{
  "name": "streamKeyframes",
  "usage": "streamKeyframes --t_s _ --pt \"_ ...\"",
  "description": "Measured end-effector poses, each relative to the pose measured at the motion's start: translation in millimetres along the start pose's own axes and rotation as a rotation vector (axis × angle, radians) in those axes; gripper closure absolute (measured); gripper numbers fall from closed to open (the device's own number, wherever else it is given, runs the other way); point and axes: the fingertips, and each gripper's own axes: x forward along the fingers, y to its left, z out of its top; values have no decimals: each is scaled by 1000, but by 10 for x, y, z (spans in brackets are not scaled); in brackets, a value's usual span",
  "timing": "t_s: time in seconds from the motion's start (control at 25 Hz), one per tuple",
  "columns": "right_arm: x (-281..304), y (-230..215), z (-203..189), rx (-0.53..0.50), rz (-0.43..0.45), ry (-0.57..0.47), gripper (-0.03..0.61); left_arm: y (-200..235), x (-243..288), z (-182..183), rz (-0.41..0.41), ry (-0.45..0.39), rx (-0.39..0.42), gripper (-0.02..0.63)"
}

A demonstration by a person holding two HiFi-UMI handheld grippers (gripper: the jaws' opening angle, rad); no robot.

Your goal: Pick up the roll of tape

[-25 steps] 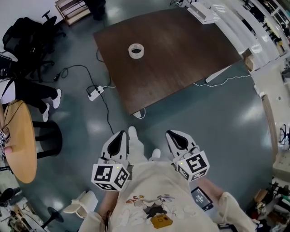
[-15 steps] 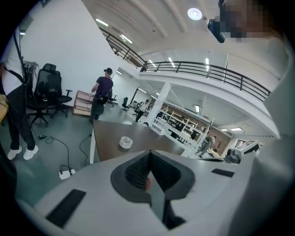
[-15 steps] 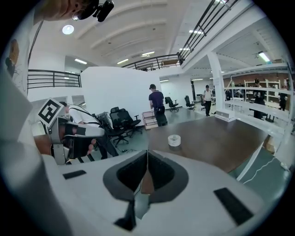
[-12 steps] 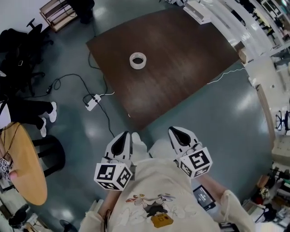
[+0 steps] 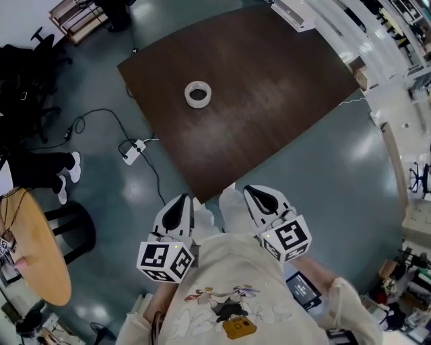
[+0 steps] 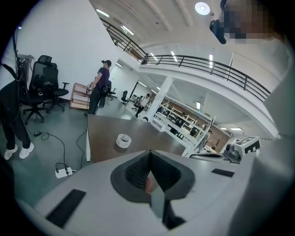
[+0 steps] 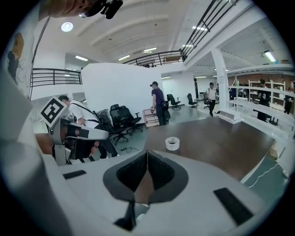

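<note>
A white roll of tape [image 5: 198, 94] lies flat on the dark brown table [image 5: 269, 87], toward its left side. Both grippers hang over the floor just short of the table's near corner, well apart from the roll. My left gripper [image 5: 180, 202] is shut with nothing in it, its tips meeting in the left gripper view [image 6: 149, 152]. My right gripper [image 5: 258, 195] is likewise shut and empty [image 7: 147, 152]. The roll of tape [image 6: 123, 140] shows ahead of the left jaws, and the same roll [image 7: 172, 143] shows ahead of the right jaws.
A power strip [image 5: 133, 149] with cables lies on the floor left of the table. A round wooden table [image 5: 40, 249] and black office chairs [image 5: 27, 60] stand at the left, by a person's legs [image 5: 67, 168]. A white box [image 5: 293, 10] sits at the table's far edge.
The table and the roll have drawn nearer in the head view. Both grippers now sit close to the table's near corner. Both have stayed shut.
</note>
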Motion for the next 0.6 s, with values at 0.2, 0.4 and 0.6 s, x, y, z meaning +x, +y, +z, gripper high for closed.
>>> streamKeyframes --t_s 0.2,0.4,0.6 --pt "155 -486 91 11 80 0 571 -230 579 160 54 0 -28 607" --pt "367 -875 122 -4 171 18 571 -307 978 320 117 6 4 607" --pt "674 -1044 260 -8 206 26 571 -65 1219 297 198 96 -36 607"
